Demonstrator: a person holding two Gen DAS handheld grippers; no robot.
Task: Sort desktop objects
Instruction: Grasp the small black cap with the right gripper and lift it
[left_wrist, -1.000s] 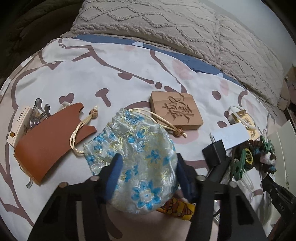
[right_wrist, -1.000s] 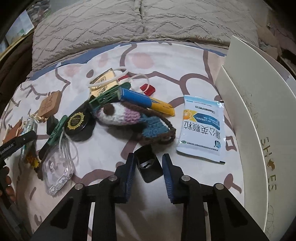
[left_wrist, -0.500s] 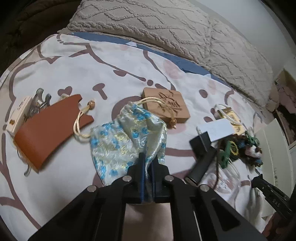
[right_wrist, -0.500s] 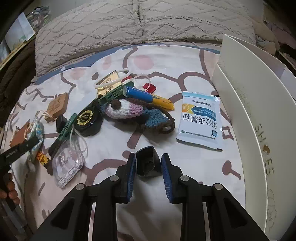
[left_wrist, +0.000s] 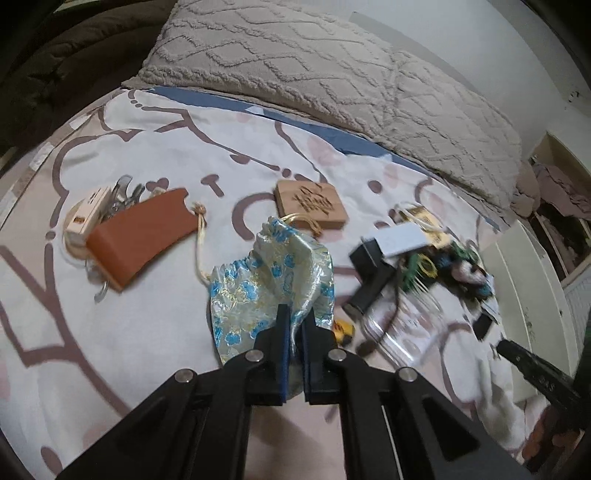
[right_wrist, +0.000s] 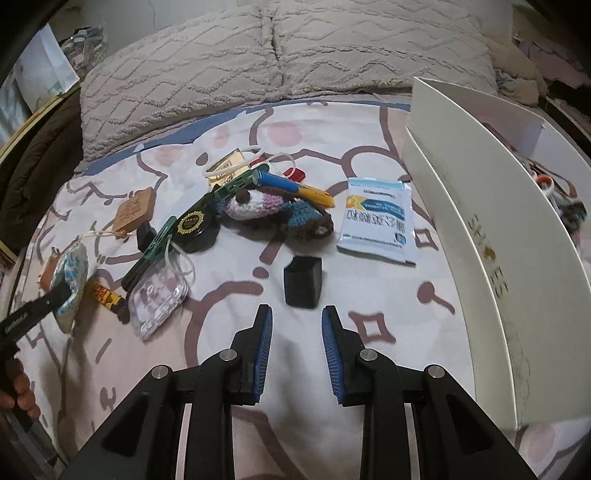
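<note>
Here, left wrist view: left gripper (left_wrist: 294, 325) was clamped on the brocade pouch (left_wrist: 273, 280), bunched and raised off the bedsheet (left_wrist: 155, 332). Right wrist view: right gripper (right_wrist: 297, 325) stood wide apart, empty; black cap (right_wrist: 303, 281) lay just ahead.

Motion-blurred clutter (left_wrist: 436, 273) beside white box (left_wrist: 532, 280)

Right gripper (right_wrist: 296, 325) with jaws apart above patterned bedsheet (right_wrist: 369, 295), small black box (right_wrist: 302, 281) just beyond its fingertips, blue-and-white sachet (right_wrist: 378, 221) near white box wall (right_wrist: 476, 206), crochet toy (right_wrist: 273, 210), clear pouch (right_wrist: 157, 295), left gripper (right_wrist: 55, 299) clamping floral bag (right_wrist: 72, 277) at far left
</note>
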